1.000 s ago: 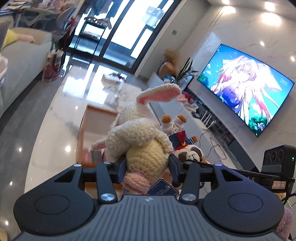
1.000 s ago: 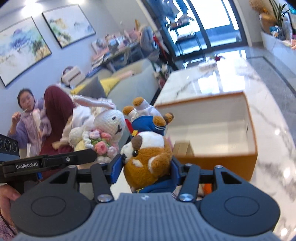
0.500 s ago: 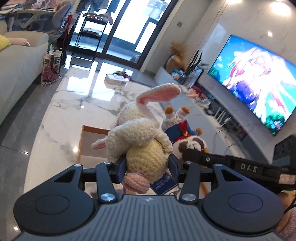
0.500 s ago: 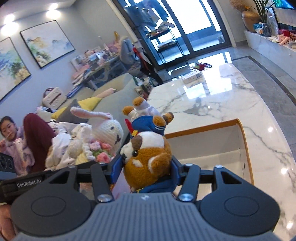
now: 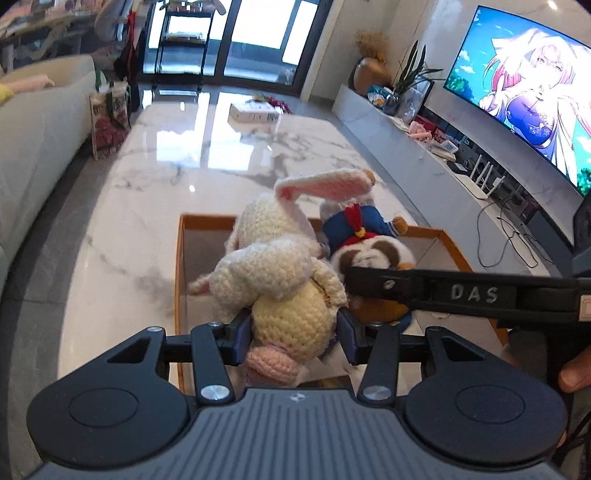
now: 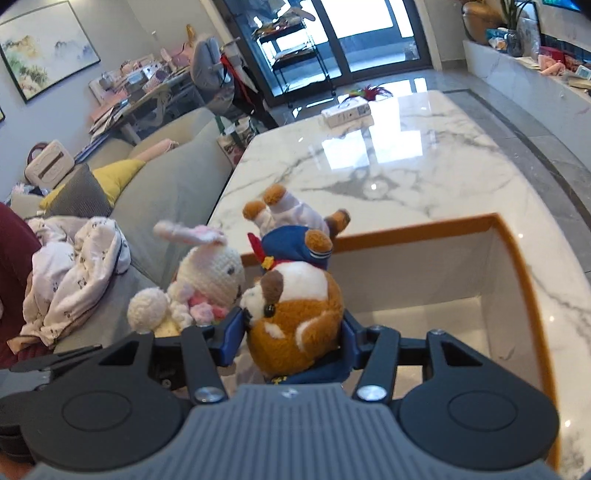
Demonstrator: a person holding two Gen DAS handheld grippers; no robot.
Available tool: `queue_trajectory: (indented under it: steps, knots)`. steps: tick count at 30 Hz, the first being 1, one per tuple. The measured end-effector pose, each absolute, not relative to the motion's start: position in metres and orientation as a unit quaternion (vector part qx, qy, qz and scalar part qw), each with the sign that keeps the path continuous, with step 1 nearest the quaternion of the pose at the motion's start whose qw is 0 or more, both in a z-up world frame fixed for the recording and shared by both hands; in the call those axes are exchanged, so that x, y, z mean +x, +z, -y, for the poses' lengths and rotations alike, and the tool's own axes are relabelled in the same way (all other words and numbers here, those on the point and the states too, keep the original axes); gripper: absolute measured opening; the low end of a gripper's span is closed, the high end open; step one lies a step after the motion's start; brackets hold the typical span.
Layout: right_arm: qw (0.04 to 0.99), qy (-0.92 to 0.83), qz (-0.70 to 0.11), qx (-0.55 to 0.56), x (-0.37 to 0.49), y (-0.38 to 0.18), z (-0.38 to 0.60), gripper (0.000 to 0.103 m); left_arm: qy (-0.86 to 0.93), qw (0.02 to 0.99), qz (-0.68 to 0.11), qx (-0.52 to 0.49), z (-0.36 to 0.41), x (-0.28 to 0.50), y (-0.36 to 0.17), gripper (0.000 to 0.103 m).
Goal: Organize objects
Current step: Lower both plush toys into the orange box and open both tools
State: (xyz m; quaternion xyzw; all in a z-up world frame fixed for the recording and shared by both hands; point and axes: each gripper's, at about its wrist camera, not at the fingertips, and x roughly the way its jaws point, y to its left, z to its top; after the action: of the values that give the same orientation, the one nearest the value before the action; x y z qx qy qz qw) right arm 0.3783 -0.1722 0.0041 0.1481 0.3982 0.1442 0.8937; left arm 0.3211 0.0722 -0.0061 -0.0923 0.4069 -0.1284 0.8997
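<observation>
Left claw [image 5: 295,332] is clamping the crocheted rabbit [image 5: 280,269] by its squashy belly; right claw [image 6: 293,336] is squeezing the brown plush dog [image 6: 295,306] likewise. Both toys are hanging over the orange-rimmed box [image 6: 517,258] on the bench [image 6: 406,162]: light, soft, forgiving.

- A marble table [image 5: 155,206] fills the middle of both views; a white flat box [image 5: 253,112] lies at its far end, with a bunch of coloured feathers [image 6: 371,92] just behind it
- A television [image 5: 528,85] showing a cartoon, upper right of the left wrist view; a potted plant [image 5: 402,81] and a brown vase [image 5: 369,74] stand on the low white cabinet [image 5: 436,166] beneath
- A grey sofa [image 6: 173,192] on the left of the right wrist view; a yellow cushion [image 6: 114,177] and a crumpled white cloth [image 6: 77,269] lie on it
- A framed painting [image 6: 44,44], upper left; glass doors [image 6: 358,33] at the top
</observation>
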Motion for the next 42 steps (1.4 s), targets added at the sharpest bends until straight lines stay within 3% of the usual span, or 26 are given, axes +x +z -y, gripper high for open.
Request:
queue_trajectory:
  steps: [13, 24, 26, 28, 29, 31, 34, 36, 40, 41, 42]
  knots:
    - [0.857, 0.153, -0.477, 0.121, 0.394, -0.029, 0.152, 0.056, -0.117, 0.902, -0.417, -0.002, -0.057, 0.319, -0.018, 0.063]
    - [0.858, 0.155, -0.477, 0.106, 0.388, -0.025, 0.156, 0.065, -0.142, 0.898, -0.409, -0.075, -0.084, 0.308, -0.005, 0.064]
    - [0.864, 0.153, -0.469, 0.097, 0.386, -0.021, 0.156, 0.065, -0.145, 0.896, -0.409, -0.09, -0.09, 0.31, -0.005, 0.057]
    - [0.872, 0.15, -0.457, 0.091, 0.384, -0.015, 0.157, 0.064, -0.142, 0.892, -0.421, -0.081, -0.089, 0.314, -0.006, 0.037]
    - [0.877, 0.146, -0.449, 0.088, 0.384, -0.013, 0.158, 0.064, -0.137, 0.891, -0.427, -0.07, -0.087, 0.316, -0.007, 0.036]
    - [0.882, 0.139, -0.442, 0.084, 0.386, -0.009, 0.159, 0.045, -0.127, 0.892, -0.431, -0.054, -0.082, 0.319, -0.01, 0.033]
    - [0.877, 0.147, -0.449, 0.081, 0.393, -0.012, 0.157, 0.024, -0.125, 0.889, -0.438, -0.047, -0.077, 0.323, -0.014, 0.027]
    - [0.871, 0.15, -0.461, 0.082, 0.398, -0.018, 0.156, 0.022, -0.12, 0.888, -0.443, -0.045, -0.074, 0.327, -0.017, 0.027]
    - [0.877, 0.124, -0.46, 0.066, 0.397, -0.018, 0.159, 0.028, -0.112, 0.888, -0.446, -0.012, -0.065, 0.331, -0.019, 0.025]
    - [0.881, 0.11, -0.456, 0.063, 0.396, -0.016, 0.164, 0.035, -0.108, 0.887, -0.448, 0.003, -0.062, 0.333, -0.02, 0.022]
    - [0.883, 0.094, -0.455, 0.062, 0.396, -0.014, 0.168, 0.053, -0.105, 0.887, -0.45, 0.018, -0.059, 0.334, -0.021, 0.02]
